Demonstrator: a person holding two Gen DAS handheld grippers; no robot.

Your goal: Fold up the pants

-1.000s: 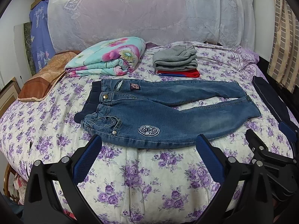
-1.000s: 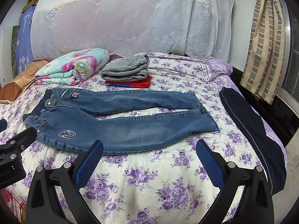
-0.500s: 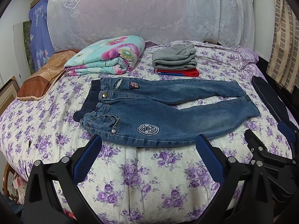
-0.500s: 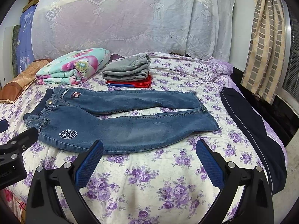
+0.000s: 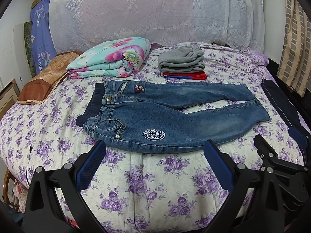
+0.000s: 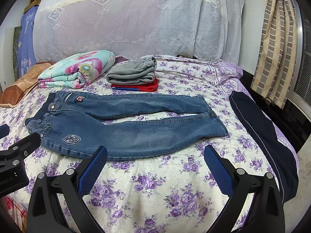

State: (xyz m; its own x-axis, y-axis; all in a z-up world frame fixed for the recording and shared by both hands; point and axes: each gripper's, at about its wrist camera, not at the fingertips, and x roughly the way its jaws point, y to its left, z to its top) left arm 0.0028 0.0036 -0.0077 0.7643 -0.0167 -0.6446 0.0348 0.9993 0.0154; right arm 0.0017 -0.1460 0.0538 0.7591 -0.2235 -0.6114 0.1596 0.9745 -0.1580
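Observation:
Blue jeans (image 5: 171, 116) lie flat and spread out on the flowered bedspread (image 5: 147, 190), waist to the left, legs to the right, a round patch on the near leg. They also show in the right wrist view (image 6: 126, 128). My left gripper (image 5: 154, 163) is open and empty, just short of the jeans' near edge. My right gripper (image 6: 155, 165) is open and empty, just short of the near leg. The right gripper's body shows in the left wrist view (image 5: 276, 167); the left gripper's body shows in the right wrist view (image 6: 17, 155).
A folded floral quilt (image 5: 110, 60) and a brown pillow (image 5: 44, 81) lie at the back left. A folded grey garment on red cloth (image 5: 181, 62) lies behind the jeans. Dark navy pants (image 6: 266, 139) lie along the bed's right edge. A lace-covered headboard (image 5: 155, 11) stands behind.
Both grippers have drifted slightly; the view of the jeans has barely shifted. Nothing was taken hold of.

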